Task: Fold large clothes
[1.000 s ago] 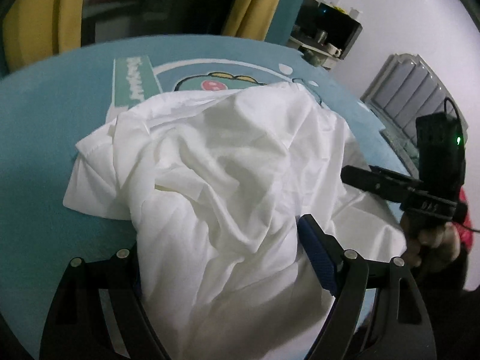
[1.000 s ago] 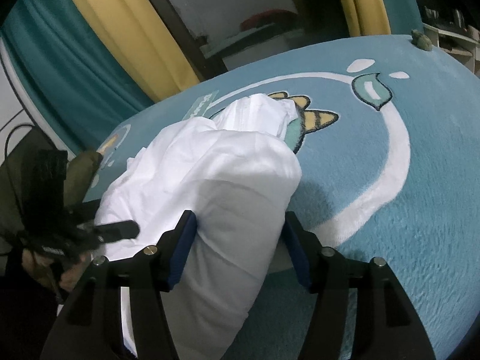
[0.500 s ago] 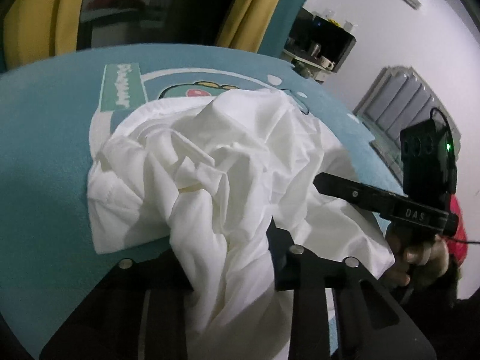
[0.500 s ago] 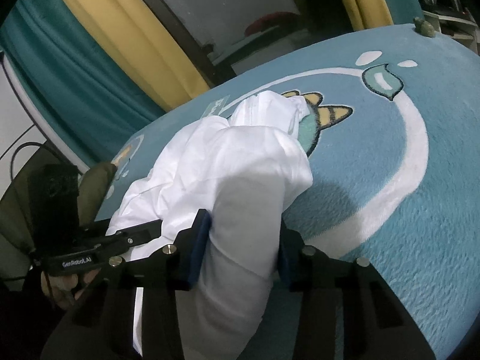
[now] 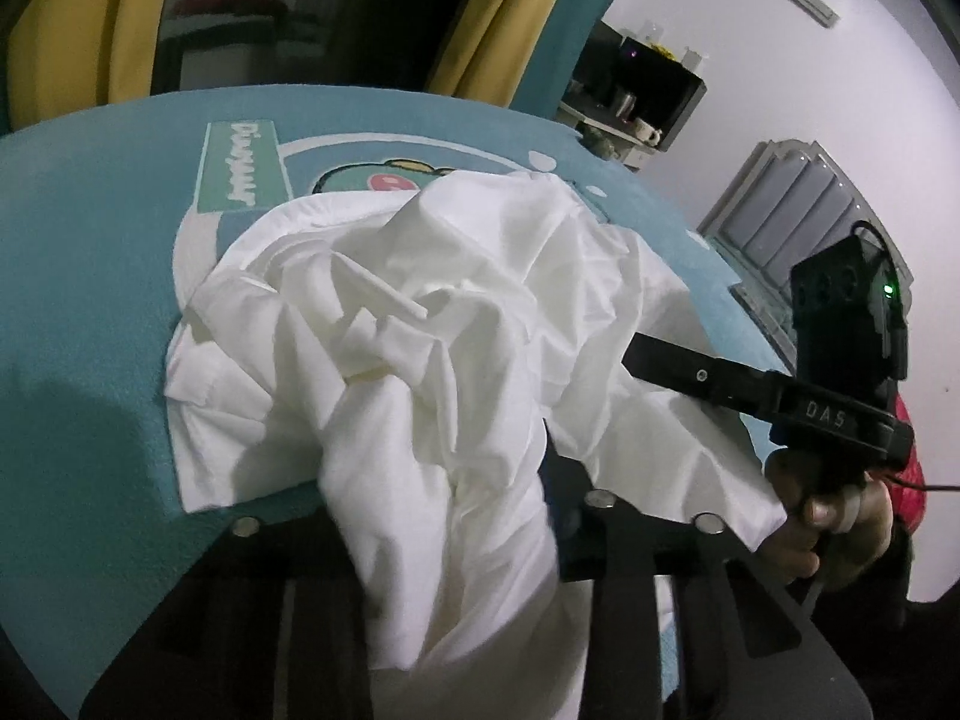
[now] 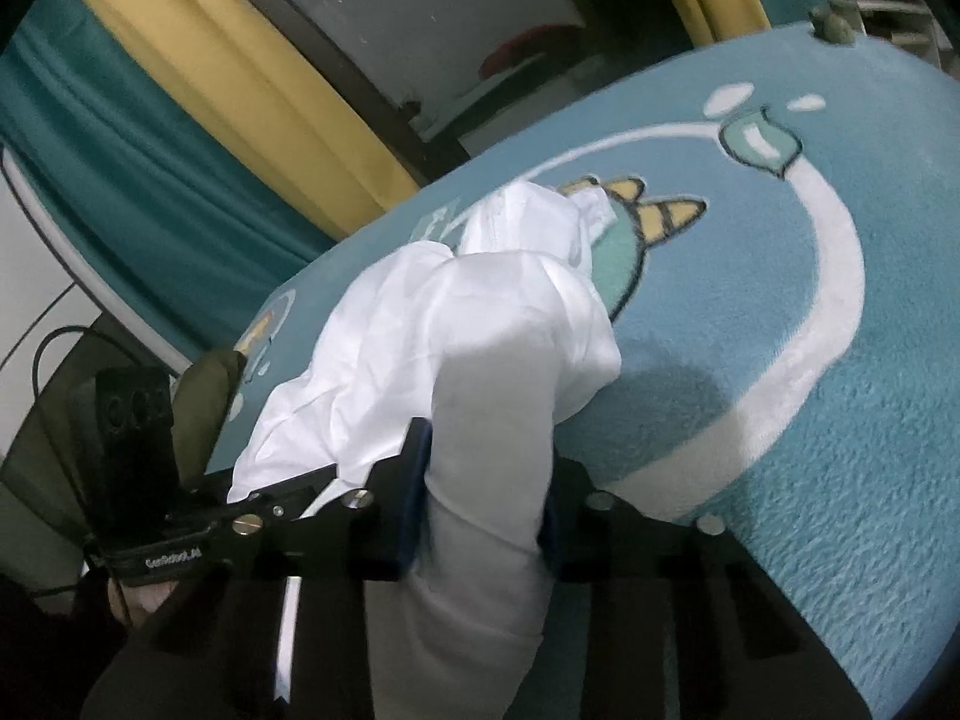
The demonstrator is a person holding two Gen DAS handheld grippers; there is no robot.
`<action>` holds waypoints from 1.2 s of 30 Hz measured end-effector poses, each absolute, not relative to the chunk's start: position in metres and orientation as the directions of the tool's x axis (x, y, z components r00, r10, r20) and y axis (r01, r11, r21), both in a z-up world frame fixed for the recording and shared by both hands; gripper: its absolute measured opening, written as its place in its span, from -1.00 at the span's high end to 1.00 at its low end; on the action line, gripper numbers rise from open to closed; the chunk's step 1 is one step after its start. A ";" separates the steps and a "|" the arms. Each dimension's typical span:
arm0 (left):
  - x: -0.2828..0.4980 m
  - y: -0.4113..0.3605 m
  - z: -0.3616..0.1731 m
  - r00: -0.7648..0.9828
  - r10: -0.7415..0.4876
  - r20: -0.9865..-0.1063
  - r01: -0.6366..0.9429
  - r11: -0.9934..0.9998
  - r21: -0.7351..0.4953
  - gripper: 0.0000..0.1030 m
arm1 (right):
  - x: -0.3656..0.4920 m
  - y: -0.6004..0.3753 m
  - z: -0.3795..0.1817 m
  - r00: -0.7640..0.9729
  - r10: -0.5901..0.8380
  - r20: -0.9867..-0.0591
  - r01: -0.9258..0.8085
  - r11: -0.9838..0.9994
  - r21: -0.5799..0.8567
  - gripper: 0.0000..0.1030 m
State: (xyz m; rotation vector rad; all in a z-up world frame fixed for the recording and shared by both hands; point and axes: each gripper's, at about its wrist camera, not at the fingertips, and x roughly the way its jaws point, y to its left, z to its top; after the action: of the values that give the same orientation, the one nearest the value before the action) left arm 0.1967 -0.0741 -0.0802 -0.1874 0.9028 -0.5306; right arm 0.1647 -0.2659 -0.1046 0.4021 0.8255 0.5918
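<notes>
A large white garment (image 5: 420, 324) lies crumpled on a blue dinosaur-print blanket (image 5: 90, 252). My left gripper (image 5: 444, 480) is shut on a bunch of its near edge, the cloth draping over the jaws and hiding the fingertips. My right gripper (image 6: 480, 480) is shut on another thick bunch of the white garment (image 6: 480, 324), which spills down between the blue finger pads (image 6: 414, 492). The right gripper also shows at the right of the left wrist view (image 5: 708, 375), reaching into the cloth. The left gripper shows at the left of the right wrist view (image 6: 270, 510).
The blanket (image 6: 810, 420) spreads to the right with a white ring and dinosaur print. Yellow and teal curtains (image 6: 180, 138) hang behind. A dark shelf with cups (image 5: 636, 96) and a radiator (image 5: 792, 204) stand by the white wall.
Both grippers went from open around the cloth to shut on it. The garment has been gathered and pulled up and toward me at both held bunches.
</notes>
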 end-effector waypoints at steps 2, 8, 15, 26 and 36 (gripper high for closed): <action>0.195 -0.069 -0.078 0.513 -0.519 -0.684 0.349 0.854 -0.386 0.48 | 0.161 -0.263 -0.097 0.545 0.627 -0.557 -0.350 0.774 0.528 0.52; 0.189 -0.049 -0.064 0.558 -0.544 -0.626 0.334 0.838 -0.431 0.51 | 0.149 -0.238 -0.062 0.580 0.609 -0.541 -0.421 0.792 0.442 0.55; 0.177 -0.024 -0.042 0.618 -0.540 -0.571 0.339 0.838 -0.426 0.51 | 0.142 -0.204 -0.028 0.601 0.608 -0.520 -0.500 0.793 0.349 0.56; 0.155 0.029 -0.007 0.722 -0.501 -0.477 0.316 0.852 -0.416 0.51 | 0.143 -0.148 0.015 0.594 0.649 -0.475 -0.608 0.749 0.264 0.57; 0.141 0.090 0.029 0.814 -0.388 -0.433 0.268 0.911 -0.314 0.51 | 0.159 -0.083 0.033 0.532 0.750 -0.394 -0.707 0.649 0.281 0.57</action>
State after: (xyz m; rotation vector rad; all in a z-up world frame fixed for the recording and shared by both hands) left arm 0.1415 0.0896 0.0292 -0.2446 0.5117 -0.3535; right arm 0.1594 -0.0828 0.0333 0.0906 0.5138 0.8701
